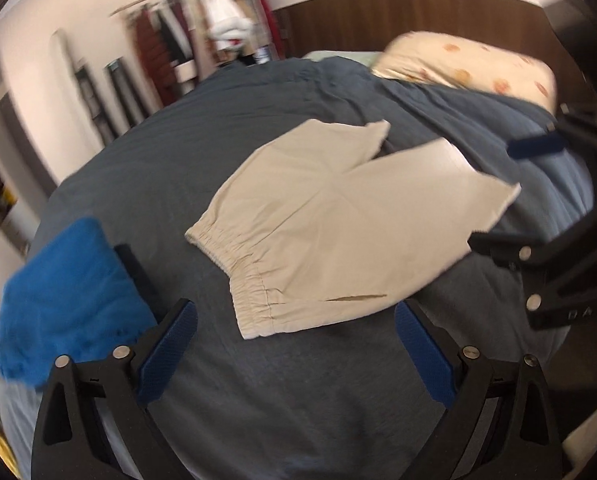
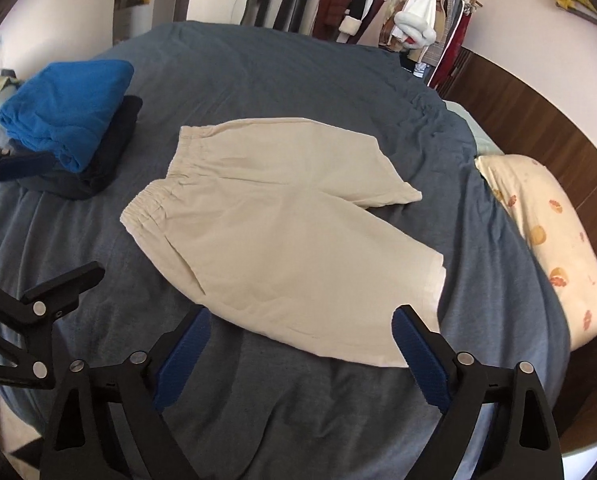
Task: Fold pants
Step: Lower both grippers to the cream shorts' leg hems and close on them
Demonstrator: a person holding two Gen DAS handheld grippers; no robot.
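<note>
Cream pants (image 2: 282, 220) are lying flat on the grey bedspread (image 2: 258, 68); left gripper (image 1: 296, 344) and right gripper (image 2: 298, 344) are hovering beside them, fingers spread wide, holding nothing.

Both grippers same build: matte black plastic frames w/ triangular cut-outs, silver round screw heads at the pivots. Left gripper (image 1: 296, 354) has blue textured pads (image 1: 166, 354) inside its fingers; right gripper (image 2: 300, 358) identical, blue ribbed pads (image 2: 182, 360). Pale lettering "DAS" embossed on right gripper's body, seen from left wrist view.
</note>
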